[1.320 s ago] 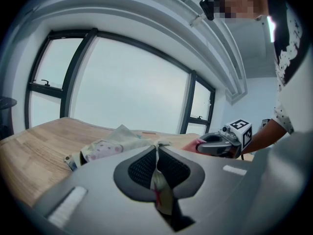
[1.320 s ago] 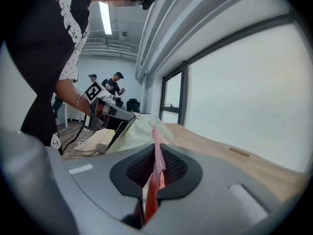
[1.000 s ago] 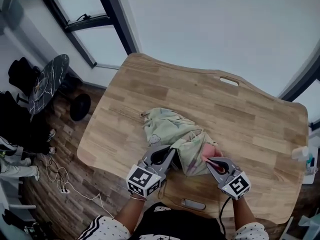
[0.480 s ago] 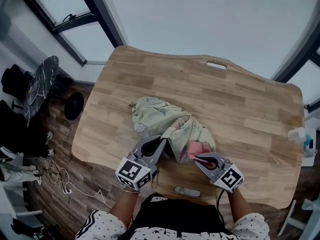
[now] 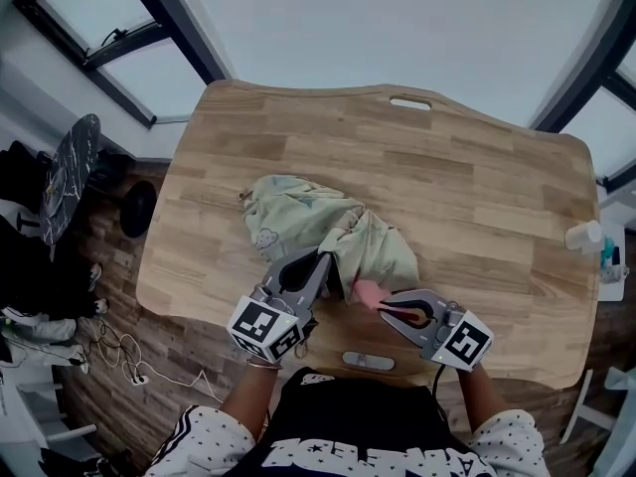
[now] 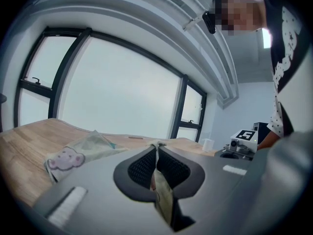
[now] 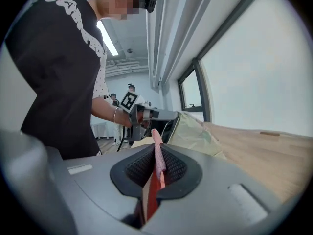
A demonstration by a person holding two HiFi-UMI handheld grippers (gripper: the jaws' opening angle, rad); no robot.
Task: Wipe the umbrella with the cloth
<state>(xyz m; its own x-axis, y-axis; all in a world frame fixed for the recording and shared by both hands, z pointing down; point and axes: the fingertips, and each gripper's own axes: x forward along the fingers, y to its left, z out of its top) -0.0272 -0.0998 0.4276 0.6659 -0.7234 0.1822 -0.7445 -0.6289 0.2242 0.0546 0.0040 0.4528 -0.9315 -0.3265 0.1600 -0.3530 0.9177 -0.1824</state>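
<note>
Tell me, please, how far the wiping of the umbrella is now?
Done: the left gripper is shut on the umbrella, and the right gripper is shut on the cloth. In hand: the cloth is beside the near edge of the umbrella. Left: the wiping itself.

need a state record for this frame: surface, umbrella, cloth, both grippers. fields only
surface: light wooden table
umbrella: pale green printed fabric umbrella, collapsed, lying on the table toward the person's side
cloth: small pink cloth, at the umbrella's near edge; contact with it cannot be told
left: left hand-held gripper shut on a fold of the umbrella's fabric
right: right hand-held gripper shut on the cloth
</note>
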